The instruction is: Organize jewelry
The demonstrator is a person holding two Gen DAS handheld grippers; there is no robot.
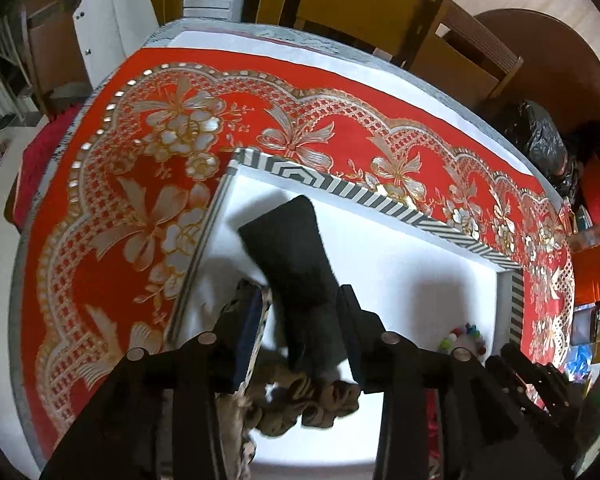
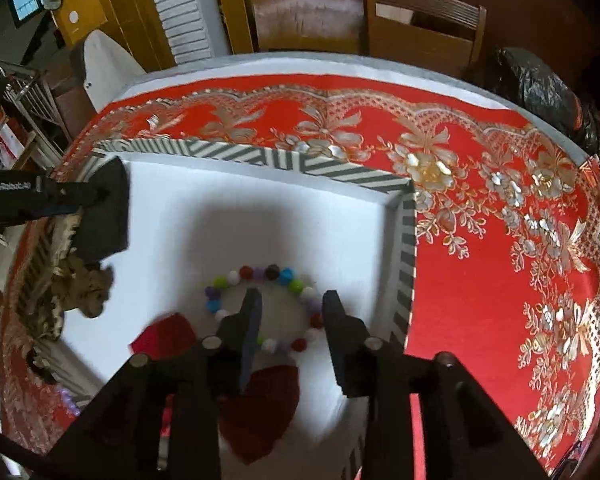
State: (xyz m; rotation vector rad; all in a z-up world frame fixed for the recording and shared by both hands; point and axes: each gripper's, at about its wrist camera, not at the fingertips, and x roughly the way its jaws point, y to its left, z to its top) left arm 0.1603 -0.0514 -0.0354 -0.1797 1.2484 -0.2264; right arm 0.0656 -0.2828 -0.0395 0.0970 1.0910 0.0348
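Inside the striped tray (image 2: 284, 162), both claws are gaping: left claw (image 1: 304, 300) straddling the black pouch (image 1: 288, 240), right claw (image 2: 290, 300) hovering over the bead bracelet (image 2: 260, 274); sorting looks barely begun.

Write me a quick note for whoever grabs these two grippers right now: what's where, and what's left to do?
Left gripper: black fabric pouch between its fingers, inside the tray's left end; can't tell if it is still gripped.
Right gripper: open, empty, fingers over the colourful bead bracelet.
Striped-rim tray holds the bracelet, a brown scrunchie and red fabric pieces.
Left to do, probably: settle the pouch and arrange the rest.
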